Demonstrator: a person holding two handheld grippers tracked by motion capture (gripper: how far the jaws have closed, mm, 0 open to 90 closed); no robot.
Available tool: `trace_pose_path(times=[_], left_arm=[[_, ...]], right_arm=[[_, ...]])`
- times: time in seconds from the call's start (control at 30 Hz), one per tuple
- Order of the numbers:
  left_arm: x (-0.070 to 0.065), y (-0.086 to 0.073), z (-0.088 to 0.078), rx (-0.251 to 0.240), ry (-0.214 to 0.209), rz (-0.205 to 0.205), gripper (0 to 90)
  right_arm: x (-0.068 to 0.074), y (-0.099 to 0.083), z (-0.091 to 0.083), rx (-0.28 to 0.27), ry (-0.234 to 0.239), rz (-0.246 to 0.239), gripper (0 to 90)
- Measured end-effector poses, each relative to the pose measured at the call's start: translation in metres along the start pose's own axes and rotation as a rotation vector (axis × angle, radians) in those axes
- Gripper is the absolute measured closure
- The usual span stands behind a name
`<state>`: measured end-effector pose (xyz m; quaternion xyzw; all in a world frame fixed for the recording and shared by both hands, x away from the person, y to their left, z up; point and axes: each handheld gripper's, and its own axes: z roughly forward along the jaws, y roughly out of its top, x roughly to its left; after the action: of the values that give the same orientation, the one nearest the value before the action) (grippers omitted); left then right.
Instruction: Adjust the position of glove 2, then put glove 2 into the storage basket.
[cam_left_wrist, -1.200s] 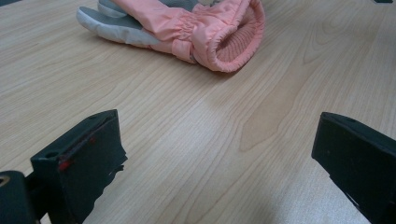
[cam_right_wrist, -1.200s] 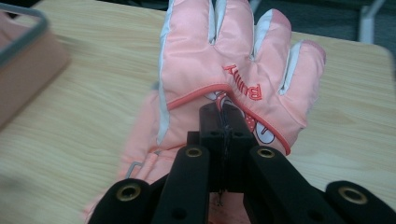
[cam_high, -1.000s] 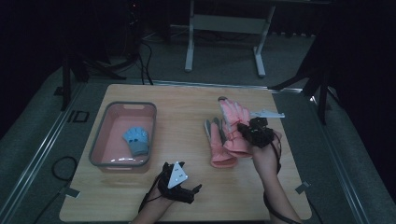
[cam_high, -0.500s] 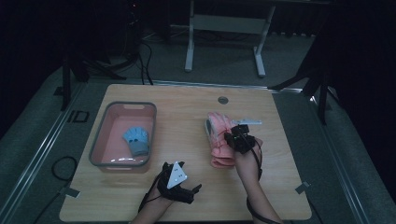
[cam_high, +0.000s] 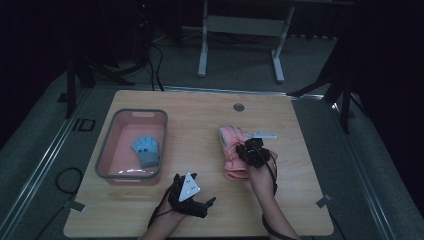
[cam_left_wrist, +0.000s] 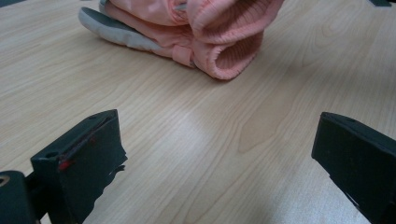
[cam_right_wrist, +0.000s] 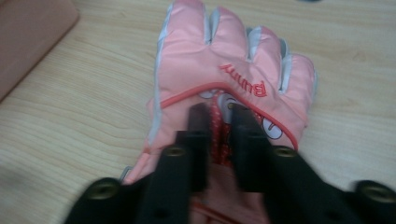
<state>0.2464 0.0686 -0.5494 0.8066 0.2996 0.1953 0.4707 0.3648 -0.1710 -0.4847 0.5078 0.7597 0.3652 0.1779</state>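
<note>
Since a second ago the right gripper (cam_high: 252, 150) has come down from above the far end of the pink gloves (cam_high: 234, 150) onto them, and the gloves, which then lay spread with one raised, are now folded into a compact stack. The jaws have just been opening: in the right gripper view they stand a little apart with a red cord of the top glove (cam_right_wrist: 224, 70) between them, and whether the pads still pinch it cannot be told. That glove lies palm-down, fingers pointing away from the gripper, with "Bunny" stitched across it.

The stack sits on the right half of the tabletop, about midway between its near and far edges. The left gripper (cam_high: 192, 197) rests near the near edge, left of centre, its jaws wide apart with nothing between them; in the left gripper view (cam_left_wrist: 215, 154) the knitted cuffs of the gloves (cam_left_wrist: 219, 42) lie on bare wood well ahead of it.

A pink bin (cam_high: 120, 172) stands at the left side of the tabletop, holding a blue glove (cam_high: 146, 150). A small white object (cam_high: 262, 134) lies just beyond the stack.
</note>
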Motion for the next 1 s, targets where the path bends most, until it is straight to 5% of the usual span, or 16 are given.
trace_pose_path(times=[0.13, 0.33, 0.5, 0.67, 0.8, 1.0], left_arm=[[0.004, 0.003, -0.004, -0.022, 0.020, -0.034, 2.1], [0.007, 0.009, -0.012, -0.040, 0.028, -0.091, 3.2], [0.008, 0.015, -0.009, -0.006, 0.016, -0.139, 3.2], [0.010, 0.023, -0.008, 0.014, 0.016, -0.153, 3.1], [0.012, 0.033, -0.008, 0.008, -0.015, -0.155, 3.1], [0.019, 0.059, 0.000, 0.007, -0.007, -0.111, 3.5]], right_arm=[[-0.004, 0.003, -0.011, -0.050, 0.044, -0.030, 38.8], [-0.021, 0.007, -0.032, -0.116, 0.124, -0.043, 16.7], [-0.040, 0.004, -0.042, -0.154, 0.159, -0.095, 17.6], [-0.053, -0.006, -0.045, -0.165, 0.096, -0.227, 13.9], [-0.061, -0.014, -0.045, -0.118, 0.127, -0.229, 13.9], [-0.075, -0.016, -0.045, -0.101, 0.169, -0.159, 10.6]])
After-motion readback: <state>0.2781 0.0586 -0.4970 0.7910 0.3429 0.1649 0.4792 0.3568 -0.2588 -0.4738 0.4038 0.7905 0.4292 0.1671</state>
